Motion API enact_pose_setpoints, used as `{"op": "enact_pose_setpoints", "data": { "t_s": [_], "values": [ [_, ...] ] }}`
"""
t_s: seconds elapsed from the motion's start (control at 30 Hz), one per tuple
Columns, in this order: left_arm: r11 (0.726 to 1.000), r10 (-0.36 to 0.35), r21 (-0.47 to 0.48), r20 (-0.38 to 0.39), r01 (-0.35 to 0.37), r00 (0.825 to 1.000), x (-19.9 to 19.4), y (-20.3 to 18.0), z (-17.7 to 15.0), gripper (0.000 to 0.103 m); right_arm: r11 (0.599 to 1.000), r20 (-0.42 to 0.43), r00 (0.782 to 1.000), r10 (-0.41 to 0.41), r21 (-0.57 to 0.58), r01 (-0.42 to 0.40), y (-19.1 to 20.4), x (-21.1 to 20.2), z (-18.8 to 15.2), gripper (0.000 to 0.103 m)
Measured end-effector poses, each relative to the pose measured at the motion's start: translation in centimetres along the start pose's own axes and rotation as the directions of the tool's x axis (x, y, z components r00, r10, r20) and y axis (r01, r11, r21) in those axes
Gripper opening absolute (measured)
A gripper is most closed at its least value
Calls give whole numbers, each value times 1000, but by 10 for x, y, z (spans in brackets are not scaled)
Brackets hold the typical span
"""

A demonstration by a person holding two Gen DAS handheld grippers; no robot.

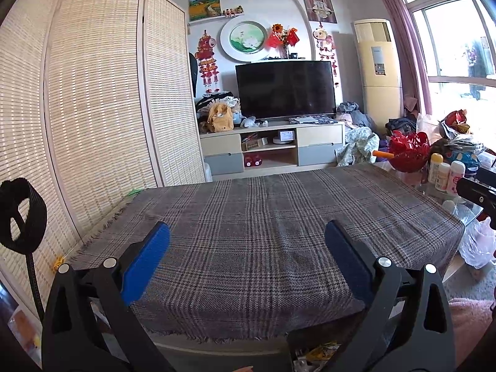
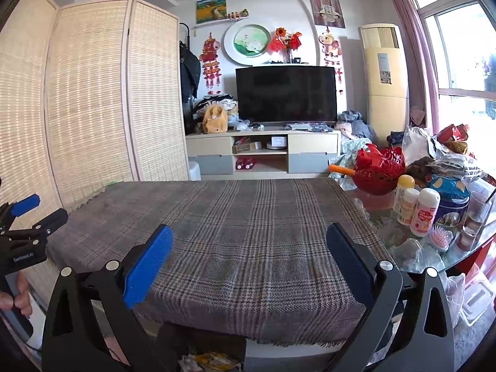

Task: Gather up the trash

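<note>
Over the plaid cloth (image 1: 248, 232), left gripper (image 1: 248, 241) and right gripper (image 2: 249, 245) hover, jaws spread wide, empty. Trash (image 2: 210, 360) sits below the near edge; best dip low and approach squarely.

grey-brown plaid cloth (image 2: 248, 232), blue-padded black tongs (image 2: 248, 241), red basket (image 2: 379, 173).

Cloth (image 2: 248, 232) on table; bottles (image 2: 415, 207) right; TV (image 2: 285, 93) behind.
</note>
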State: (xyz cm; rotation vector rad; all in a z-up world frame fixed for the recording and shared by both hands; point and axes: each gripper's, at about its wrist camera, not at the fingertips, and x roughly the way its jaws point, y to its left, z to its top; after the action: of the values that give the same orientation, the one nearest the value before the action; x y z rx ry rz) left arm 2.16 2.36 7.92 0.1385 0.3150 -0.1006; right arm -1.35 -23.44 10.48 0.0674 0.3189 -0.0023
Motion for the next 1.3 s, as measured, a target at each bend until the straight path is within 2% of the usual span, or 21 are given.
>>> {"op": "enact_pose_setpoints", "data": {
  "t_s": [1.3],
  "values": [
    [1000, 12, 2, 17, -12, 1000, -9, 4, 9, 95, 1000, 13, 1000, 15, 12, -16, -2, -4, 2, 100]
  ]
}}
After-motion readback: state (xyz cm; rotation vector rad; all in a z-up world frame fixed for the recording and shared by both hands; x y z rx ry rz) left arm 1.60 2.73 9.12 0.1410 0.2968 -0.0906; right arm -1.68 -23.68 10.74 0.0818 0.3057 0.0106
